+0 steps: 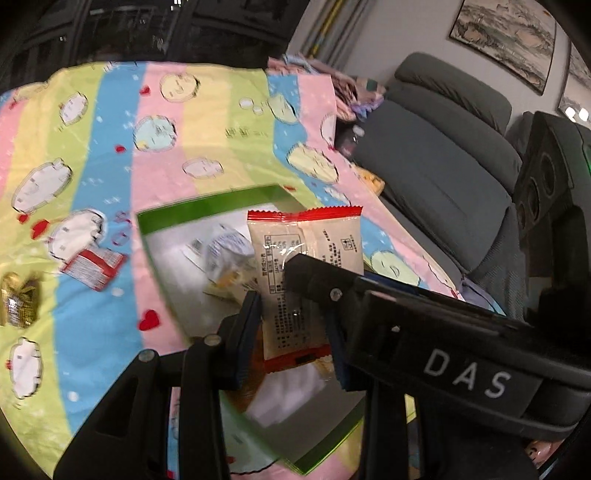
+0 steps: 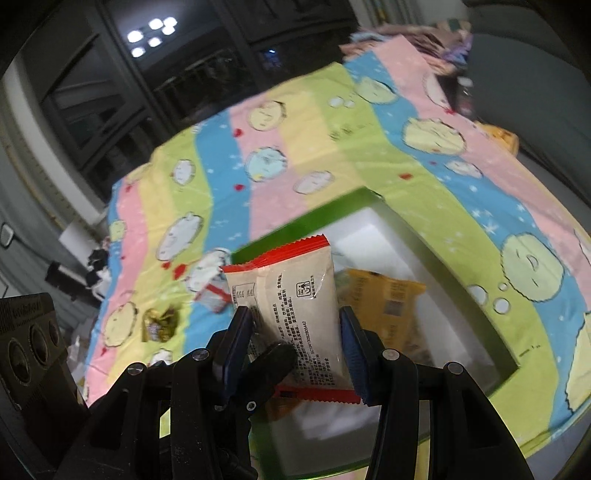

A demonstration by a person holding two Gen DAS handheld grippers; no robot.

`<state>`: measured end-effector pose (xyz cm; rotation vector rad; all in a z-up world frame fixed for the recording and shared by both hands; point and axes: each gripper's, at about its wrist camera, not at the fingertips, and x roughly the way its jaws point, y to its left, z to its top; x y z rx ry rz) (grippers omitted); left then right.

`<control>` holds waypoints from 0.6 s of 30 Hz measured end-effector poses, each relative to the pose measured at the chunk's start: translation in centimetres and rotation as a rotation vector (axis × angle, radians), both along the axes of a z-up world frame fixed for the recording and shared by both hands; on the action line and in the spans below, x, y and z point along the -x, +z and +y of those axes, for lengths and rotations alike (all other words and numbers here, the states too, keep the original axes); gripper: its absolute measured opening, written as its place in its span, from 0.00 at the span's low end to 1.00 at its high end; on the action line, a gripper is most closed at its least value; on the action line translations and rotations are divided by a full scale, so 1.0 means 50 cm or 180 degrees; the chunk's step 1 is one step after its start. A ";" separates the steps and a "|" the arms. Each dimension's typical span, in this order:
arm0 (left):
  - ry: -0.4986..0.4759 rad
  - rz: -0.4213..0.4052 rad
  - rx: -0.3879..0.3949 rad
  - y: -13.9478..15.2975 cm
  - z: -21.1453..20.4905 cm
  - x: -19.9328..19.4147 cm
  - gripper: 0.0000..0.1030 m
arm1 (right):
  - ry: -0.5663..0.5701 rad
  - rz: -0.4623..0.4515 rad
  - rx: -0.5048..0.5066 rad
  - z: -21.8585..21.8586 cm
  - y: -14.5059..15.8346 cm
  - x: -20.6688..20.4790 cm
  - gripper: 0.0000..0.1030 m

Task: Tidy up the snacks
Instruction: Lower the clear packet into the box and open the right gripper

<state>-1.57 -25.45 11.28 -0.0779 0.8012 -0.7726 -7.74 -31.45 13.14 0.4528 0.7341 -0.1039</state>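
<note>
Beige red-edged foil snack packet (image 1: 295, 273), held over green-rimmed white box (image 2: 476, 295).
Your left tongs (image 1: 291, 325) and right tongs (image 2: 295, 343) both pinch it.

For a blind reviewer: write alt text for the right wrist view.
The right gripper is shut on a beige, red-edged snack packet, held above a green-rimmed box containing a yellow snack packet. The box sits on a pastel striped cartoon cloth.

- Indoor light is dim, and the striped tablecloth (image 1: 155, 155) is the brightest surface.
- The ceiling lamps' reflection (image 2: 153, 35) glares white in the dark window (image 2: 110, 92).
- Motion blur smears the green-rimmed box (image 2: 369, 229) and loose snacks.
- The fisheye bends the edges and blackens the corners.
- Glare streaks the held beige snack packet (image 1: 306, 243).
</note>
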 end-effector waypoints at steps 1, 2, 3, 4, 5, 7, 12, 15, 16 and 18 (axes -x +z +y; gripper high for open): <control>-0.0020 0.0045 0.0000 -0.005 -0.009 -0.001 0.32 | -0.0049 0.0043 -0.0002 -0.010 -0.006 0.000 0.50; -0.0055 0.0129 -0.0001 -0.015 -0.021 -0.008 0.32 | -0.0093 0.0082 0.0006 -0.018 -0.012 -0.002 0.50; -0.0074 0.0164 -0.0004 -0.018 -0.028 -0.006 0.32 | -0.0135 0.0121 0.0018 -0.024 -0.017 -0.002 0.50; -0.0101 0.0222 -0.0015 -0.026 -0.039 -0.011 0.32 | -0.0160 0.0148 0.0026 -0.028 -0.021 -0.002 0.50; -0.0111 0.0255 -0.0025 -0.030 -0.045 -0.012 0.32 | -0.0198 0.0194 0.0022 -0.036 -0.028 -0.004 0.50; -0.0141 0.0323 -0.0058 -0.039 -0.059 -0.017 0.32 | -0.0233 0.0256 -0.0002 -0.048 -0.038 -0.007 0.50; -0.0188 0.0493 -0.0092 -0.056 -0.077 -0.022 0.34 | -0.0242 0.0375 -0.0093 -0.072 -0.059 -0.008 0.50; -0.0208 0.0633 -0.0050 -0.065 -0.079 -0.028 0.34 | -0.0242 0.0375 -0.0102 -0.077 -0.061 -0.004 0.50; -0.0207 0.0668 -0.0050 -0.068 -0.081 -0.030 0.33 | -0.0253 0.0391 -0.0108 -0.078 -0.063 -0.006 0.50; -0.0187 0.0695 -0.0074 -0.072 -0.084 -0.030 0.32 | -0.0265 0.0450 -0.0115 -0.080 -0.070 -0.012 0.50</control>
